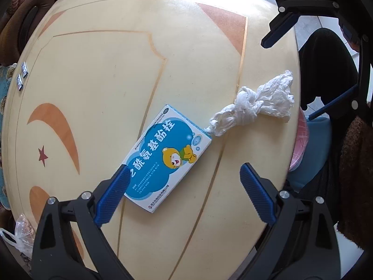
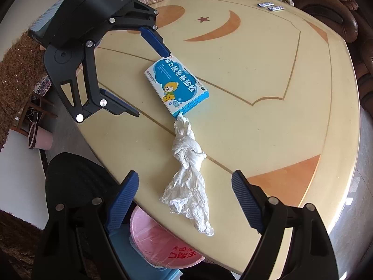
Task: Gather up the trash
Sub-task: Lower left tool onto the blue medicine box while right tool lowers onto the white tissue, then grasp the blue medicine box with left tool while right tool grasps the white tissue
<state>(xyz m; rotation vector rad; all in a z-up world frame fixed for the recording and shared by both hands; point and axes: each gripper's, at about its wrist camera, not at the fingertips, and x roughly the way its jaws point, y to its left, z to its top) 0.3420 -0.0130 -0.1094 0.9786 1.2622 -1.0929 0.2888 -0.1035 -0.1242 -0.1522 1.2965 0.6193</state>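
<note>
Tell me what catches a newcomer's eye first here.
A blue medicine box with a cartoon bear lies flat mid-table, a twisted white tissue touching one corner. The open left gripper hangs over the box, the open right gripper over the tissue.

The small print on the box (image 1: pixel 166 157) was too tiny to read, and the left tongs (image 1: pixel 184 193) covered its lower corner. Two sachets (image 2: pixel 270 6) at the worktop's (image 2: pixel 256 70) far edge were too small to make out. The pink bin (image 2: pixel 160 240) sat half hidden under the worktop rim. A plastic bag (image 1: pixel 16 233) was cut off by the picture's edge.
</note>
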